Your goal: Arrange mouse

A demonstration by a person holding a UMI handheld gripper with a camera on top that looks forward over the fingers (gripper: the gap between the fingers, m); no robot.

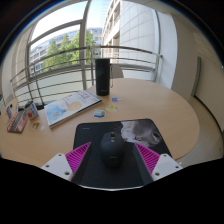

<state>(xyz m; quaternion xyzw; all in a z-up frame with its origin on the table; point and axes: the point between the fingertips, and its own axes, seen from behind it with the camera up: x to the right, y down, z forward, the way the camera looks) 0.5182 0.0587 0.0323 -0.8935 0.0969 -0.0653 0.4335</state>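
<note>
Viewing along the tool (112, 158), a round wooden bench (150, 105) is seen ahead, with a railing (60, 62) and windows beyond it.

At the far left of the bench, a small cluster of items (20, 118) is noted; their nature cannot be determined. Just to their right, a printed sheet (70, 106) is laid flat on the bench, tilted relative to the tool's axis. Two small blue objects (99, 114) are observed on the bare wood between the sheet and the mat; they cannot be identified further.

The left finger's magenta pad (80, 158) is seen at the near left, over the mat's near edge. A dark mat (140, 132) is spread on the near part of the bench, with a pale printed figure on its right half. The mouse (112, 149), dark and rounded, is found resting on the mat, between the two fingers. A narrow gap is visible on each side of it, so the fingers are recorded as apart and not pressing on it. The right pad (147, 158) is placed opposite the left one.

Beyond the mat, near the far edge of the bench, a tall dark cylinder (102, 75) is standing upright, well apart from the mouse. To the right of it, a white building (135, 25) is seen through the glass.
</note>
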